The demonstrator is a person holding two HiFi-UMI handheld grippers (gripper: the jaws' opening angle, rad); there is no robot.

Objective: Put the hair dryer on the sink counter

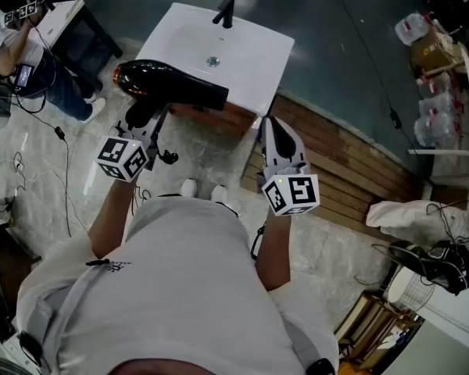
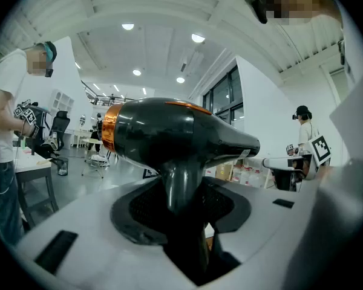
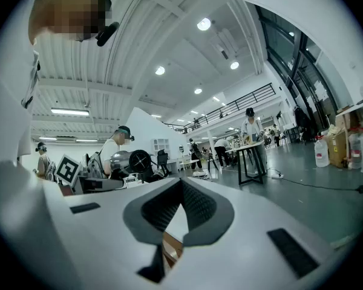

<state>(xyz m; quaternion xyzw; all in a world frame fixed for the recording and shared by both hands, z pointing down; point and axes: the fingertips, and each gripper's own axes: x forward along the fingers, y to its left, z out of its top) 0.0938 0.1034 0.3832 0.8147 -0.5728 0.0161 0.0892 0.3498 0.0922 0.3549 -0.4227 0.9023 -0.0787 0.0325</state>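
Observation:
A black hair dryer (image 1: 172,84) with a copper ring at its back hangs in the air, just in front of the white sink counter (image 1: 254,69) and level with its left half. My left gripper (image 1: 144,119) is shut on its handle from below. The left gripper view shows the hair dryer (image 2: 181,132) lying crosswise above the left gripper (image 2: 181,213), nozzle to the right. My right gripper (image 1: 275,131) is shut and empty, near the counter's front right corner. From the right gripper (image 3: 180,207) the hair dryer (image 3: 130,161) shows at the left.
The basin has a black faucet (image 1: 225,10) at the back and a drain (image 1: 213,61). A wooden platform (image 1: 344,170) lies to the right. A person (image 1: 31,61) stands by a desk at the far left. Boxes and bottles (image 1: 430,45) and cables (image 1: 371,61) are on the floor.

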